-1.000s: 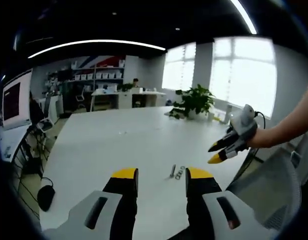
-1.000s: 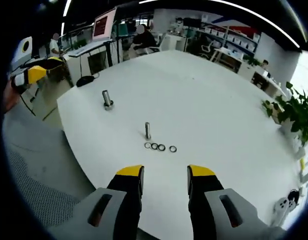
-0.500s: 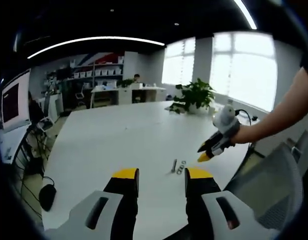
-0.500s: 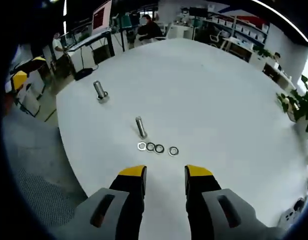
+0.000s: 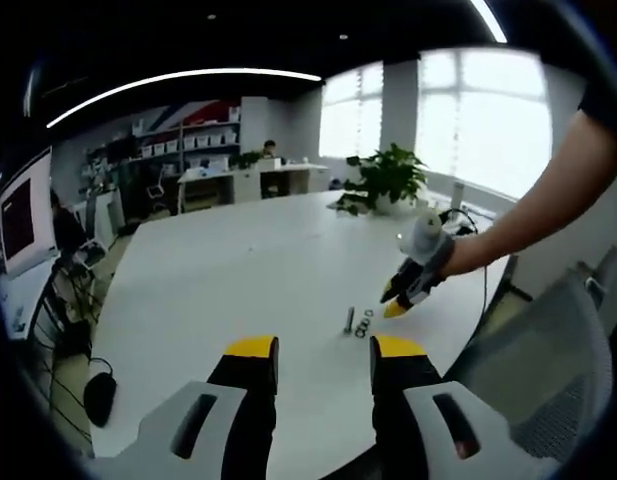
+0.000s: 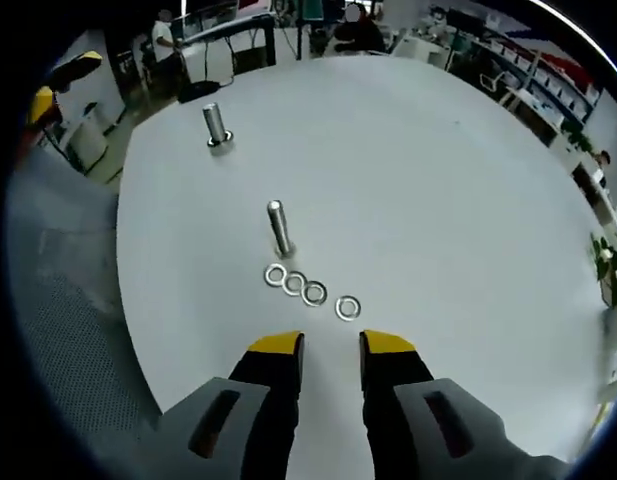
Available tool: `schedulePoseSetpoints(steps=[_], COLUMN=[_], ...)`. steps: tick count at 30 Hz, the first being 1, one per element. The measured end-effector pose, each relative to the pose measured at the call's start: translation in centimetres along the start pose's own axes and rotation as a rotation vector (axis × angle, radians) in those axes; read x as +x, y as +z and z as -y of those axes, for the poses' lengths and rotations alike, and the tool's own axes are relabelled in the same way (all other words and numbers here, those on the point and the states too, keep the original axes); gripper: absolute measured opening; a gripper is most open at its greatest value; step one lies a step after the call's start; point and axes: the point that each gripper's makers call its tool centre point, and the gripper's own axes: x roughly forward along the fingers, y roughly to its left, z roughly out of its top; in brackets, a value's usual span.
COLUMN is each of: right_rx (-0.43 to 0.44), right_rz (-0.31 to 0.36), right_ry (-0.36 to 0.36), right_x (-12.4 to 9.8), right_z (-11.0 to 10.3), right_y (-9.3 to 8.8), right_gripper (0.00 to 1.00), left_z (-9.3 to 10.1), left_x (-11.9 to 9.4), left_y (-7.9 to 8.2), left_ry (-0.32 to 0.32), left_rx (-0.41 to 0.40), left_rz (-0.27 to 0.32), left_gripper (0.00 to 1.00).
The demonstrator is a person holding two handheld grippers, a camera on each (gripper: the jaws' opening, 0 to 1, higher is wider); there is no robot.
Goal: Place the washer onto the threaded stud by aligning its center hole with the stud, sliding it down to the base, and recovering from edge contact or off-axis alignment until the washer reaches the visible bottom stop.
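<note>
White tabletop [image 6: 438, 170] spreads under both our grippers in an open office, with desks, shelves and a plant [image 5: 388, 180] beyond. In the right gripper view a stud [image 6: 279, 228] stands upright near the table's near edge, and four washers lie flat in a short row just beside its base: the first [image 6: 275, 275] nearest the stud, then two touching or almost so, then the last washer [image 6: 348, 307] a little apart. A second stud [image 6: 216, 124] stands well apart, farther along the edge.

Our right gripper [image 6: 331, 347] hovers just short of the row, jaws spread with a narrow gap, holding nothing. In the left gripper view our left gripper [image 5: 322, 350] hangs back over the table, jaws also spread and empty, while the right one reaches in from the right toward the stud.

We judge the step in hand to be picking a washer. The last washer looks the easiest: it sits clear of its neighbours, so our jaws can straddle it without nudging the others. A flat washer on a smooth top will likely slide, so we should come down squarely and close on its rim gently.

Room is open across the table beyond; the table edge lies close behind the row, so a pushed washer could go over.
</note>
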Motion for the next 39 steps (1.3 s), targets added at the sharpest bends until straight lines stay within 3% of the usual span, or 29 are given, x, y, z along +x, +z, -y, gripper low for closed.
schedulePoseSetpoints(steps=[6, 12, 22, 25, 39], right_rx=[0.006, 0.018, -0.038, -0.077, -0.091], right_rz=[-0.048, -0.051, -0.08, -0.092, -0.21], right_ry=[0.014, 0.031, 0.074, 0.072, 0.107], right_x=[1.1, 1.9, 2.6, 2.6, 2.3], right_z=[1.1, 1.5, 0.5, 0.3, 0.0], right_y=[0.1, 0.8, 0.9, 0.9, 0.0], right_gripper=[0.25, 0.24, 0.16, 0.15, 0.17], left_z=[-0.2, -0.1, -0.4, -0.2, 0.0], left_x=[0.0, 0.1, 0.1, 0.1, 0.2], left_y=[-0.2, -0.4, -0.7, -0.8, -1.0], left_ry=[0.007, 0.002, 0.01, 0.008, -0.002], left_rx=[0.002, 0.004, -0.006, 0.008, 0.021], left_rz=[-0.011, -0.023, -0.028, -0.039, -0.048], left_gripper=[0.34, 0.34, 0.34, 0.34, 0.32])
